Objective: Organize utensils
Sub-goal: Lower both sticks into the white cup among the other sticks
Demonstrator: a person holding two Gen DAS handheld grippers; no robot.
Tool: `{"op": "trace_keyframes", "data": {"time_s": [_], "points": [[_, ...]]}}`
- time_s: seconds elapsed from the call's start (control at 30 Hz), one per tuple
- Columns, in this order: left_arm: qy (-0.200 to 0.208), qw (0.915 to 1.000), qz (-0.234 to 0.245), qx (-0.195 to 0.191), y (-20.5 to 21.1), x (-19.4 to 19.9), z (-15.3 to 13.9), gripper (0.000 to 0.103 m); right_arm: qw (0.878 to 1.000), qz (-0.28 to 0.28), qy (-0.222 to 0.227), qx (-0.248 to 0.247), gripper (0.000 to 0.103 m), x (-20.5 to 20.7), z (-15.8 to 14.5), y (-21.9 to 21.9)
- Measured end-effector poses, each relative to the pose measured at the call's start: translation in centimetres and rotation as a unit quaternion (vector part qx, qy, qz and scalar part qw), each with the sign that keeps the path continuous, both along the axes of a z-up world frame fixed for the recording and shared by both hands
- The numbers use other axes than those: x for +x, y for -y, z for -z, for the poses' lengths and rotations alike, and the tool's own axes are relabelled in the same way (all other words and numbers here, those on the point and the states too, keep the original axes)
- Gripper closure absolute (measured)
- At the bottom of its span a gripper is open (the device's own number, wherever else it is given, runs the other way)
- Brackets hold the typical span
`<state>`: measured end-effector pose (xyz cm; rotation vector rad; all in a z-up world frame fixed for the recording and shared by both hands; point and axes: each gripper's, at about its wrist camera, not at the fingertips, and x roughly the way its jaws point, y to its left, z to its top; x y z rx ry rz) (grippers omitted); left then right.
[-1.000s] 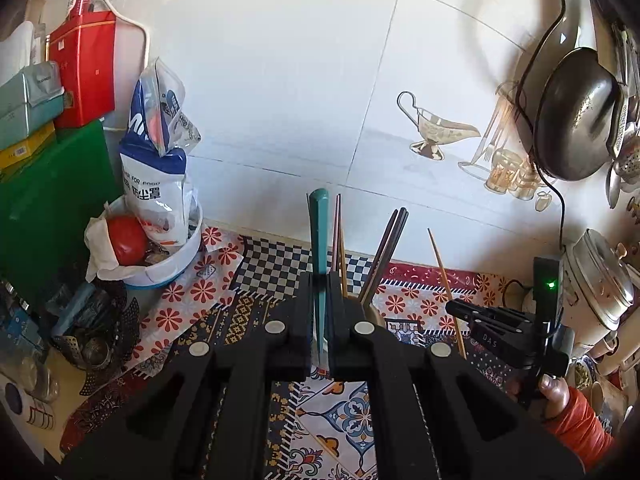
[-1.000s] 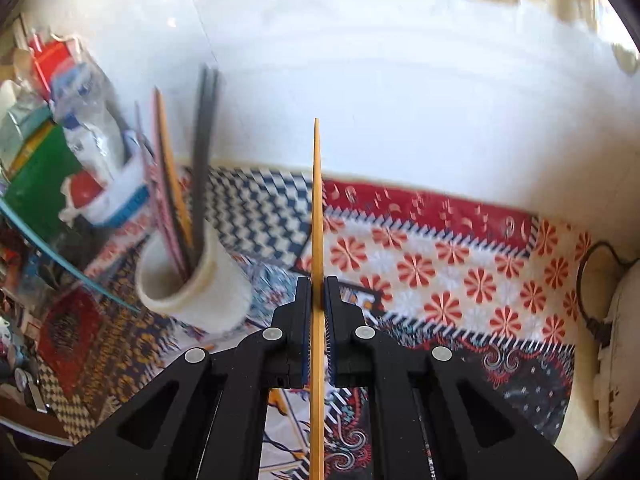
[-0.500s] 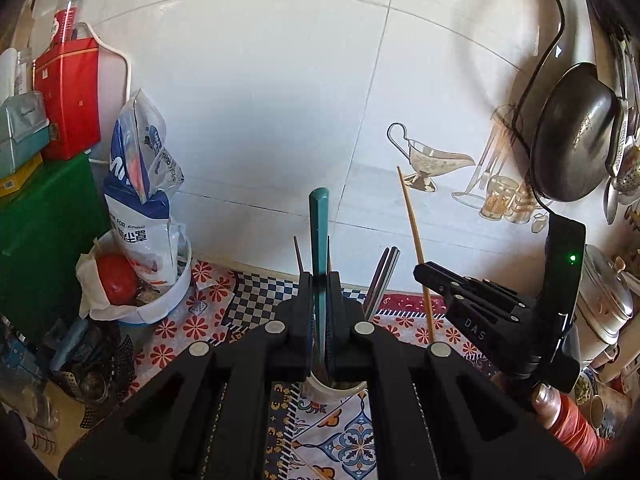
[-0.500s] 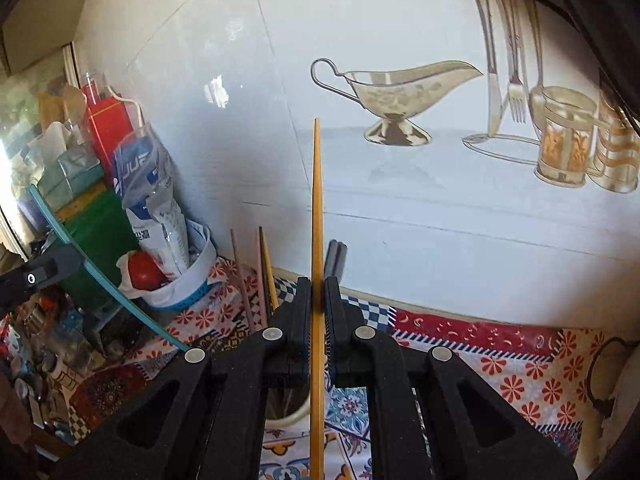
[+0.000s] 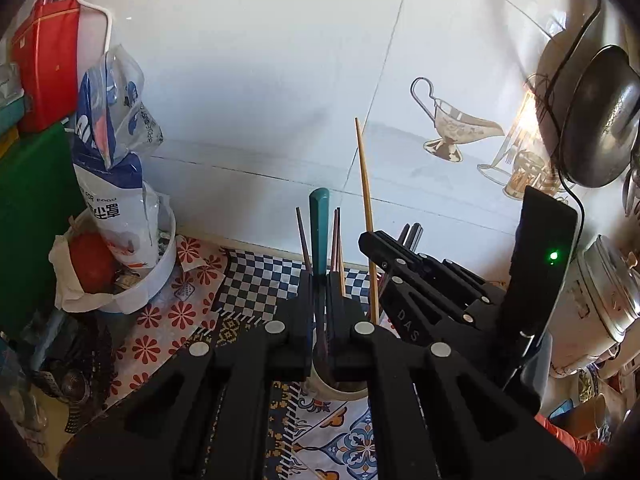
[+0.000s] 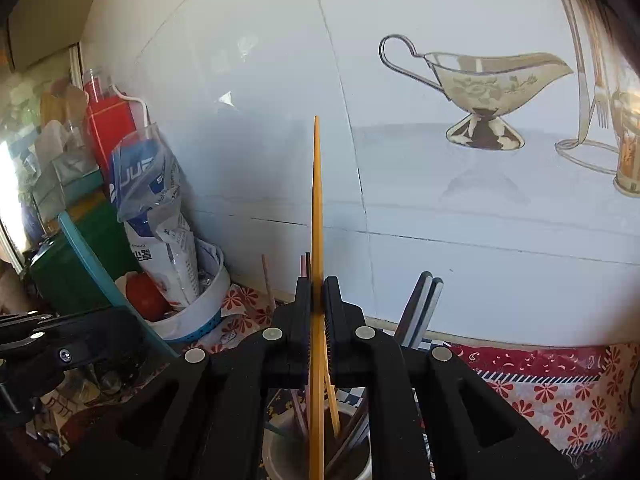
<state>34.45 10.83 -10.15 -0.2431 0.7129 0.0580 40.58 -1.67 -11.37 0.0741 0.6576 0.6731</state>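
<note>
My left gripper (image 5: pixel 319 280) is shut on a teal-handled utensil (image 5: pixel 319 224), held upright with its lower end inside the white utensil cup (image 5: pixel 340 390). My right gripper (image 6: pixel 318 284) is shut on a yellow wooden chopstick (image 6: pixel 317 200), held upright over the same cup (image 6: pixel 280 452). The cup holds several chopsticks, pink, yellow and dark (image 6: pixel 420 304). In the left wrist view the right gripper (image 5: pixel 400 264) sits just right of the cup with the yellow chopstick (image 5: pixel 365 184). The teal utensil (image 6: pixel 100 276) and left gripper (image 6: pixel 48 344) show at the left of the right wrist view.
A white bowl (image 5: pixel 160 264) with a blue-white bag (image 5: pixel 112 168) and a red tomato (image 5: pixel 92 260) stands left. A green board (image 5: pixel 32 216) and red box (image 5: pixel 44 52) lean behind. A dark pan (image 5: pixel 600 116) hangs at right above a metal pot (image 5: pixel 600 304). The white tiled wall is close.
Both grippers moved in over the cup and lowered. The teal utensil's lower end went into the cup, and the yellow chopstick came from the right to above the cup.
</note>
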Motion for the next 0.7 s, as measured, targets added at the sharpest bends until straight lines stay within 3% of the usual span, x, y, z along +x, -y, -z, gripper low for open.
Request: {"op": "trace_keyframes", "data": {"time_s": [0.37, 0.7], "points": [[-0.050, 0.9985, 0.018, -0.009, 0.8, 2.2, 4.0, 0.099, 0.998, -0.010, -0.048, -0.031, 0.097, 0.3, 4.9, 1.1], [-0.090, 0.9952, 0.034, -0.019, 1.4, 2.6, 5.9, 0.099, 0.992, -0.059, -0.072, -0.086, 0.095, -1.4, 5.5, 1.6]]}}
